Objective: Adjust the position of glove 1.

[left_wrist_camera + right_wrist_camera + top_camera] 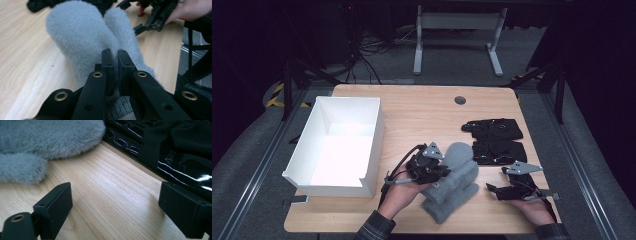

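Mittens (452,180), grey and fluffy, lie stacked at the near middle of the table (422,110), right of the white box (343,145). I have my left gripper (114,56) pinched on the fur near the cuff; my right gripper (113,202) rests spread wide above bare wood beside the black gloves (494,137). I judge the grip thin, so I should lift slowly and keep both layers caught.

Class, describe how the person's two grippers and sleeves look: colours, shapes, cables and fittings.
Both the left gripper and right gripper are black, each topped by a grey three-cornered plate. Their jaws are blocky black bars with brass-ringed holes. A black cable loops from the left one. The sleeves are dark plaid.
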`<action>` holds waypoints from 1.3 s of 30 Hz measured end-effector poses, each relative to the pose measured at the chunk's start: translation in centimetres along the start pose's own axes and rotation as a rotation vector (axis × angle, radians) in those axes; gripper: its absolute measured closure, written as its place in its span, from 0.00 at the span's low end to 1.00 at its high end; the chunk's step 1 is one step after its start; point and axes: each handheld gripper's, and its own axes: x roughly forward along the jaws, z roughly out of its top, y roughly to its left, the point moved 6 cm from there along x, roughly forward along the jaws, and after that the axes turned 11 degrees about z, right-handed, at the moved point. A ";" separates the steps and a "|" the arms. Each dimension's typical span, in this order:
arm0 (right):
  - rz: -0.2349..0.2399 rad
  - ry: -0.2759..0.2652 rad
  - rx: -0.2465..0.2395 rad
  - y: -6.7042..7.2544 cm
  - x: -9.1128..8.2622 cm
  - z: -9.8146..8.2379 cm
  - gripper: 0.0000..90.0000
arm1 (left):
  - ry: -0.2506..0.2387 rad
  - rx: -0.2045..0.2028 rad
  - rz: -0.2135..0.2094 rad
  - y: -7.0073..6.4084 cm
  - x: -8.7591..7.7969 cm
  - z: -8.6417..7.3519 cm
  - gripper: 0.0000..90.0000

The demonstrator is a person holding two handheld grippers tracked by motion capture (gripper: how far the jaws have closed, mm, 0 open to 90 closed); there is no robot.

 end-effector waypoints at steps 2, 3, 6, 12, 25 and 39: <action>0.000 0.000 0.000 0.0 0.0 0.0 0.14 | 0.006 0.009 -0.006 -0.4 0.2 -0.1 0.96; 0.000 0.000 0.000 0.0 0.0 0.0 0.14 | 0.005 0.016 -0.012 -0.6 0.3 -0.1 0.96; 0.000 0.000 0.000 0.0 0.0 0.0 0.14 | 0.008 0.036 -0.038 -1.5 0.7 -0.1 0.96; 0.000 0.000 0.000 0.0 0.0 0.0 0.14 | 0.049 0.079 -0.028 -2.0 1.9 -0.6 0.96; 0.000 0.000 0.000 0.0 0.0 0.0 0.14 | 0.137 0.097 -0.037 -2.0 3.9 -2.8 0.96; -0.003 -0.001 0.004 0.0 0.0 0.0 0.14 | 0.149 0.104 -0.052 -0.2 2.3 -4.2 0.95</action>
